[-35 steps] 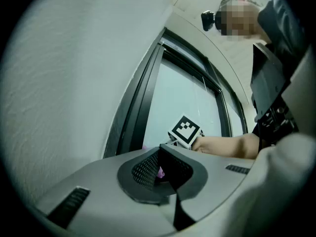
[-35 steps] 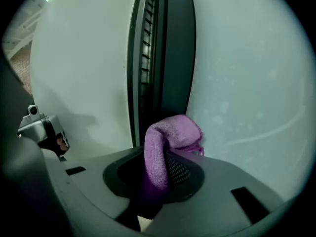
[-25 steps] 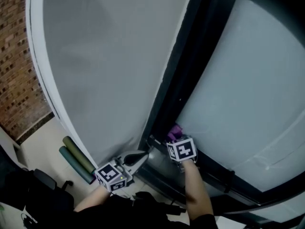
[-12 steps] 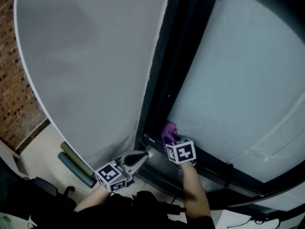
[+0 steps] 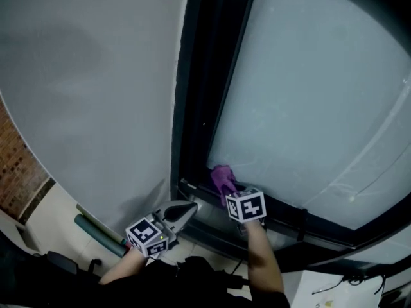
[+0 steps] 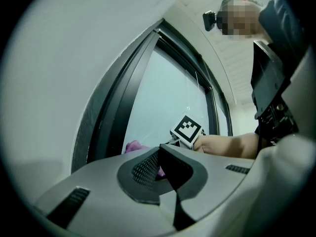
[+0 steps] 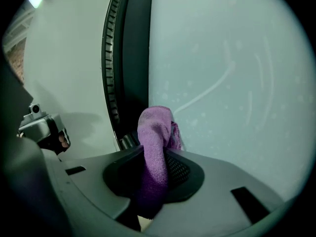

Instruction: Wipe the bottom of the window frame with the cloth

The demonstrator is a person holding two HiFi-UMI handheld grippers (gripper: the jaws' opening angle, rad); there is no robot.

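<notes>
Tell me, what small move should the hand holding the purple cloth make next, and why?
Probably slide the right tongs rightward along the bottom window frame. They are shut on the purple cloth, which sits in the frame's left corner against the glass, so nearly all of the bottom rail still lies to that side.

The head view has swung. The window frame (image 5: 192,108) now stands more upright in the picture, and the brick wall (image 5: 16,172) has shrunk to a small patch at the left edge. The rolled mats (image 5: 96,231) have slid lower and show only in part. More of the purple cloth (image 5: 223,177) now sticks out past the marker cube (image 5: 245,205) of the right hand-held gripper (image 7: 154,164).
</notes>
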